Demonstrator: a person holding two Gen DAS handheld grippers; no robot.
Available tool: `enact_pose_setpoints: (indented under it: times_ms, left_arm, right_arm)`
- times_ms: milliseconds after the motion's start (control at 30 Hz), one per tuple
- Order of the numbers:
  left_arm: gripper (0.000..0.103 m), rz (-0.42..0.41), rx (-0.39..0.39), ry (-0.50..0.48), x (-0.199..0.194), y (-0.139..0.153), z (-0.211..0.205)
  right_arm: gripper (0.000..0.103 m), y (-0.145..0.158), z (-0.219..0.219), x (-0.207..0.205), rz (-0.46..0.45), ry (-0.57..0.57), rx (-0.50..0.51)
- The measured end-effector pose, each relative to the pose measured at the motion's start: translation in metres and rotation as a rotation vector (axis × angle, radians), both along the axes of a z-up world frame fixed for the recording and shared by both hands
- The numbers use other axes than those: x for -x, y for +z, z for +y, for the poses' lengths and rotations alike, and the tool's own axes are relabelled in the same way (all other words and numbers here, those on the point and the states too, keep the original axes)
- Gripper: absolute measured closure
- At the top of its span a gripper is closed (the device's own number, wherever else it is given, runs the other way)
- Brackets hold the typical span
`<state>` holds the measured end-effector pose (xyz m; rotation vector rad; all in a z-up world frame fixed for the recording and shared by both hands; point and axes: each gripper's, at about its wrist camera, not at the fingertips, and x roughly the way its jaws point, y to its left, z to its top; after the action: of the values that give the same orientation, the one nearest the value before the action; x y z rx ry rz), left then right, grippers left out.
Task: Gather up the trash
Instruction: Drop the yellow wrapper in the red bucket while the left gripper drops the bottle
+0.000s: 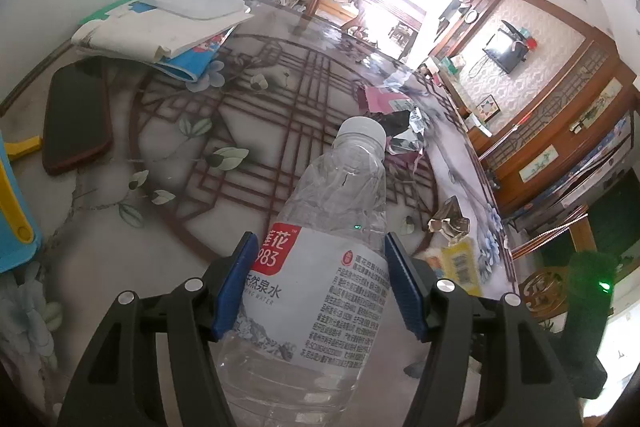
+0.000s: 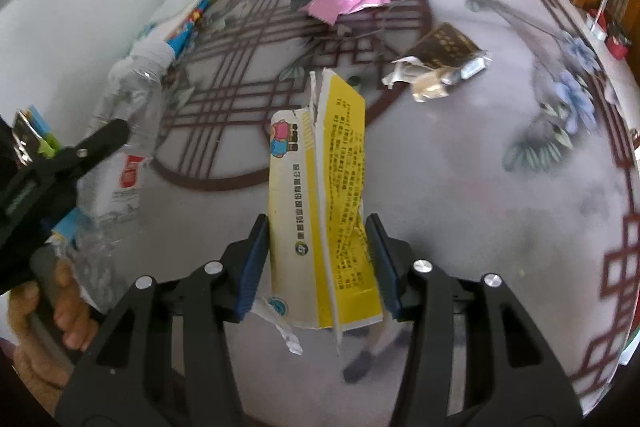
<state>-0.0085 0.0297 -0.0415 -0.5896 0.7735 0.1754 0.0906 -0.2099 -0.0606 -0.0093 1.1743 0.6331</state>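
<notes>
**A:** Left wrist view first. What are you holding, and why there?

**B:** My left gripper (image 1: 320, 279) is clamped on the empty water bottle (image 1: 332, 247). Both blue pads sit on the label band, cap pointing away from me. I'd guess the label band is the stiffest part of a thin, crushable bottle, so it slips less there. The bottle hangs over the glass tabletop (image 1: 168, 187), not resting on it as far as I can tell.

**A:** What trash is left on the table?

**B:** The pink wrapper (image 1: 380, 99) with crumpled foil beside it further out, and a crumpled brown wrapper (image 1: 450, 221) near the right edge. The phone (image 1: 76, 123) and the stack of books (image 1: 160, 35) look like keepers, not trash.

**A:** Right wrist view?

**B:** My right gripper (image 2: 316, 259) has the torn yellow carton (image 2: 320, 211) between its jaws, standing up along the fingers with the ragged end away from me. The pads touch both of its sides, and it's off the table, so I read that as a grip. It's flat card, so squeezing across the width likely bows it a bit.

**A:** Anything else there?

**B:** The left gripper (image 2: 86, 163) with the bottle is at the left edge, a hand (image 2: 44, 315) on its handle. No bin in either view, so both pieces stay held until one turns up.
</notes>
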Motion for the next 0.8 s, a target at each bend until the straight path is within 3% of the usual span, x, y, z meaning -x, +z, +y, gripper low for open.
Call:
enact_pose_setpoints:
  times_ms: [167,333,600,800]
  left_arm:
    - [0.042,-0.019,-0.059,-0.025,0.003,0.005,-0.013]
    - [0.042,-0.025,-0.11,-0.14,0.0,0.011,-0.047]
    - [0.042,-0.065,0.005,-0.422,-0.027,0.023,-0.155]
    - [0.042,-0.067,0.064,-0.672,-0.066,0.031,-0.265]
  right_arm:
    - [0.055,0.018,-0.033,0.014,-0.022,-0.051,-0.08]
    - [0.055,0.044,-0.08,0.028,-0.082,-0.107,-0.128]
    - [0.055,0.072,-0.199,0.035,-0.19,-0.347,-0.182]
    - [0.055,0.052,-0.302,0.034,-0.164,-0.589,-0.244]
